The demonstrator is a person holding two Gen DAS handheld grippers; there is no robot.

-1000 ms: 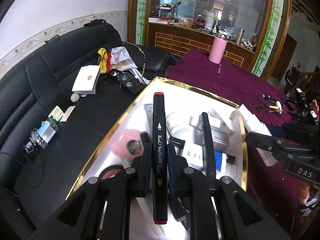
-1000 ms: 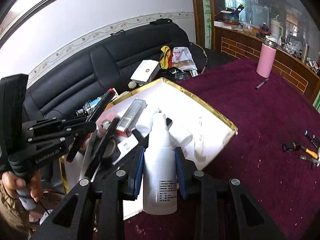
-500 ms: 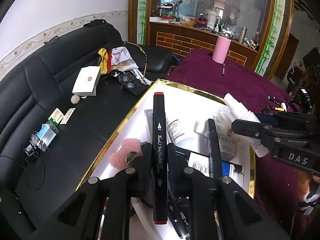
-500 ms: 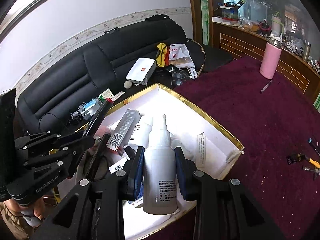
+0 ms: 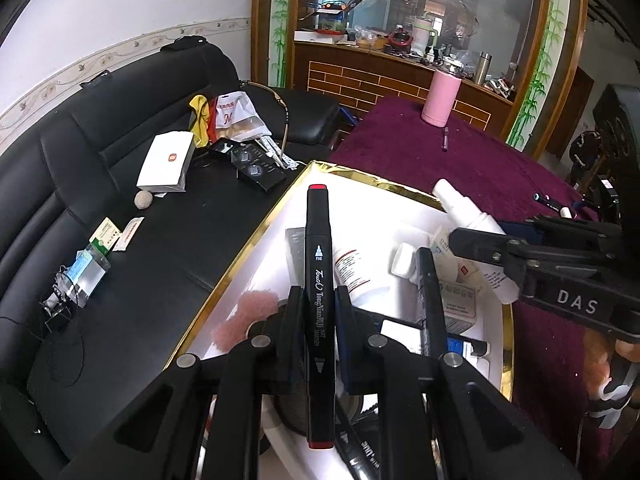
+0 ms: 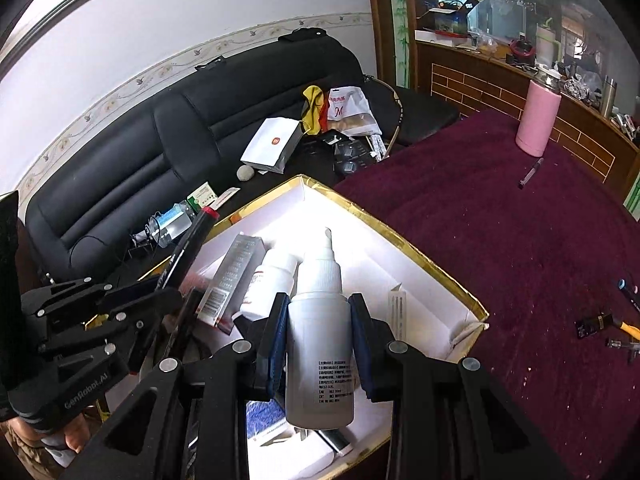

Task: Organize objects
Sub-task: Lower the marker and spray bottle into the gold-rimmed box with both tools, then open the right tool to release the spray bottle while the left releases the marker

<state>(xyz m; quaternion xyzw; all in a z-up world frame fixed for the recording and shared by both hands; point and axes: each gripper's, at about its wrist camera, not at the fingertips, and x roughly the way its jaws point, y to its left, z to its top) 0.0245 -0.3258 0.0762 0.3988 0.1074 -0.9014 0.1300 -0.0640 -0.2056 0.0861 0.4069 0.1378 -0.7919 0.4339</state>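
1. Your left gripper (image 5: 318, 320) held a black marker (image 5: 319, 280) with red end caps; its barrel read "Touch" and "FINE", with smaller print below too blurred to make out.
2. The left fingers (image 5: 294, 320) were clamped on the marker's middle, the marker lying along them and pointing forward over the gold-rimmed white box (image 5: 256, 240).
3. Your right gripper (image 6: 320, 344) gripped a white squeeze bottle (image 6: 320, 344), nozzle forward, its label carrying small printed lines too fine to read.
4. The right fingers (image 6: 276, 340) pressed the bottle's body from both sides, above the box's near corner.
5. Seen from the left camera, the right gripper's housing read "DAS"; from the right camera, the left one's read "GenRobot.AI".
6. Inside the box lay a second white bottle (image 6: 272, 280) with red-brown print and a grey barcoded carton (image 6: 232, 276), side by side.
7. A pink tumbler (image 6: 538, 120) stood far off on the maroon surface (image 6: 520, 240); a white "mi" box (image 6: 272, 144) rested on the black sofa (image 6: 120, 176).
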